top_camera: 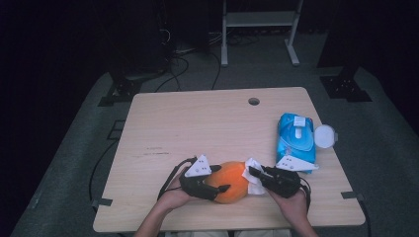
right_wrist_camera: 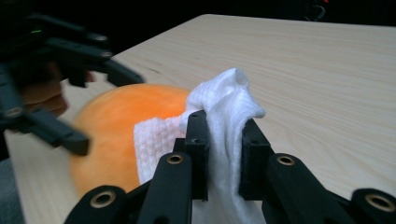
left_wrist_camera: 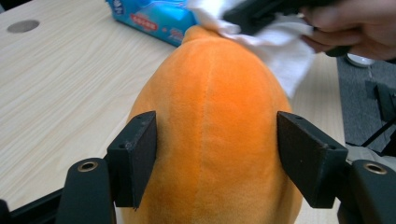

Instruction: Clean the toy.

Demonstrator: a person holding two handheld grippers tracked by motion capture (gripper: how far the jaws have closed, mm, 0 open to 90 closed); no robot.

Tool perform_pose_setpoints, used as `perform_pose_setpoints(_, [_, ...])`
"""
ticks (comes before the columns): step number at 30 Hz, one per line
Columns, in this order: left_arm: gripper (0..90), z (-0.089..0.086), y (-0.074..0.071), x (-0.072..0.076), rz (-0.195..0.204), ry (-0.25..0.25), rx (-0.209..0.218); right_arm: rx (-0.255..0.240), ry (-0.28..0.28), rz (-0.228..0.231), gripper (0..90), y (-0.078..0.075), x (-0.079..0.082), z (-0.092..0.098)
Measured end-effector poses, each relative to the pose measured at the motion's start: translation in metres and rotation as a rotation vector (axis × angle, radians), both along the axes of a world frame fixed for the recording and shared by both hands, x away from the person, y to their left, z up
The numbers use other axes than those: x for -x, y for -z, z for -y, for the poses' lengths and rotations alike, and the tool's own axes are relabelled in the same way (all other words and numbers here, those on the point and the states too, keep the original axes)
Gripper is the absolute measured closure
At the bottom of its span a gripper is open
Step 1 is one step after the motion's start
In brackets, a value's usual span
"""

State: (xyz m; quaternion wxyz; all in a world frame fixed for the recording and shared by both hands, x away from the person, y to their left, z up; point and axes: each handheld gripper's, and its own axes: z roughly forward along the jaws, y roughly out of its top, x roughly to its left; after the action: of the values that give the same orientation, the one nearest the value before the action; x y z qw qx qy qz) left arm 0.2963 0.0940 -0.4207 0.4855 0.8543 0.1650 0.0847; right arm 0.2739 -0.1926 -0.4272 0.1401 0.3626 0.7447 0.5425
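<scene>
Wiping of the orange plush fruit (top_camera: 231, 181) with the white wipe (top_camera: 253, 178), near the front edge of the surface (top_camera: 197, 123), between the two hands. Left tool (left_wrist_camera: 215, 149) clamped around the plush's broad end, pads pressed into the fabric on both sides, as seen in the left gripper view; best kept firm but not squeezed harder, since soft stuffing gives and lets the fruit roll. Right tool (right_wrist_camera: 223, 140) closed on a bunched fold of the wipe, loose cloth draped over the plush's pointed tip. For a good stroke: press the free cloth, not the black pads, against the fabric; draw along the nap from tip toward the middle in short passes; keep the pinch deep enough that the wipe cannot slip out. Turn the fruit with the left tool to bring fresh areas up, rather than reaching round. Blue wipe pack (top_camera: 295, 140) and its white lid (top_camera: 325, 135) well apart to the right, out of the way.
</scene>
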Motion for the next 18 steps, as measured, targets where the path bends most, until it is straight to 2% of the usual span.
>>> perform_pose_setpoints(3, [31.3,-0.002,0.000,-0.001,-0.001,0.000,0.002,0.004,-0.010,-0.010,76.7,0.005,-0.002,-0.002])
perform_pose_setpoints(5, [31.3,-0.002,0.000,-0.002,-0.005,-0.003,0.005,0.005,0.007,-0.035,76.8,0.010,-0.005,0.002])
perform_pose_setpoints(8, [31.1,-0.004,0.001,-0.003,-0.009,-0.010,0.006,-0.022,0.005,-0.061,77.2,0.012,-0.004,0.003])
perform_pose_setpoints(12, [30.1,-0.007,0.002,-0.005,-0.018,-0.038,0.018,-0.045,-0.052,-0.032,77.2,0.003,0.002,-0.005])
perform_pose_setpoints(14, [28.9,-0.007,0.002,-0.006,-0.024,-0.045,0.021,-0.033,-0.063,-0.020,77.2,0.003,0.003,-0.008])
perform_pose_setpoints(18, [31.1,-0.001,0.002,-0.003,-0.015,-0.019,0.018,-0.022,-0.017,-0.051,77.1,0.012,-0.006,0.001])
